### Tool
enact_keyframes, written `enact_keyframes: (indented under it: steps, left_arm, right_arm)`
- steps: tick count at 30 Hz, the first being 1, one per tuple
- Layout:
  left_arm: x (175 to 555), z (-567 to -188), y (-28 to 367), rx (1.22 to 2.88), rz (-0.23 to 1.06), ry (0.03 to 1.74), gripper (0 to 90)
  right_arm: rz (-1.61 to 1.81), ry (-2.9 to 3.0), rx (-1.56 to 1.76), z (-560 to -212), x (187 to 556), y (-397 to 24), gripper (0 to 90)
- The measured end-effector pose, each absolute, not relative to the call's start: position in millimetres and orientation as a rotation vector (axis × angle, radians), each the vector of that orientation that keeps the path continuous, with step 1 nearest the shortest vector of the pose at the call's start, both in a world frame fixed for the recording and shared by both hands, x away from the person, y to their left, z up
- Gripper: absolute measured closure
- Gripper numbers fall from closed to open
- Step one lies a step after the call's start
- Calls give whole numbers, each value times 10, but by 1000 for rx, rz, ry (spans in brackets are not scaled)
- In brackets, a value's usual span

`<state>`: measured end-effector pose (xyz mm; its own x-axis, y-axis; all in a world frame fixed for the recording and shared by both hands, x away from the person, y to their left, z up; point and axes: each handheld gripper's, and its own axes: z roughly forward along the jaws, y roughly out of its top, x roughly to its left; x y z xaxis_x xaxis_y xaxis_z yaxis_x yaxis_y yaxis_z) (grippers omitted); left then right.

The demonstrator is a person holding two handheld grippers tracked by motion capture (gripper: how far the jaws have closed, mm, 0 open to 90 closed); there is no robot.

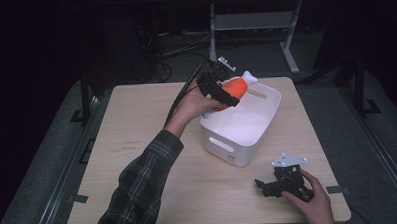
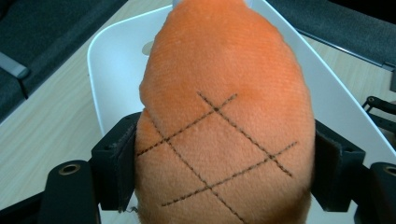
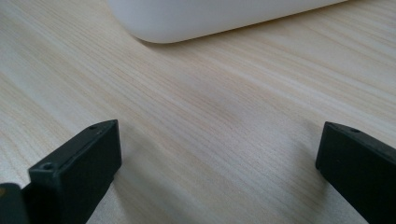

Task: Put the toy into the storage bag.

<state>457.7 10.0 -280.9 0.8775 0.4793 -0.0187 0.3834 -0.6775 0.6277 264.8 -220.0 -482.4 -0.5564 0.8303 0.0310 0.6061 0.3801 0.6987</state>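
L gripper (image 1: pixel 221 91) clamped on orange plush drumstick (image 1: pixel 234 86), jaws pinching fat end; toy held above far-left rim of white bin (image 1: pixel 266 97); long axis runs from jaws toward far right, white bone tip leading, over bin opening; likely drop is straight down; R gripper (image 1: pixel 269 185) rests near-right on table (image 1: pixel 137 144), jaws apart, empty, well apart from toy; no legible writing/brands.

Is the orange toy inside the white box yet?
Not yet. The left gripper holds the orange plush toy in its jaws above the white bin; nothing shows inside the bin.
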Motion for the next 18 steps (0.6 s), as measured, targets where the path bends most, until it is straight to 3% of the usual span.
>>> enact_keyframes:
  steps: [18]
  left_arm:
    - [4655,-3145,-104,2429,177,713,208]
  right_arm:
    - [968,2320,1258,-4824,2648,-2199,0]
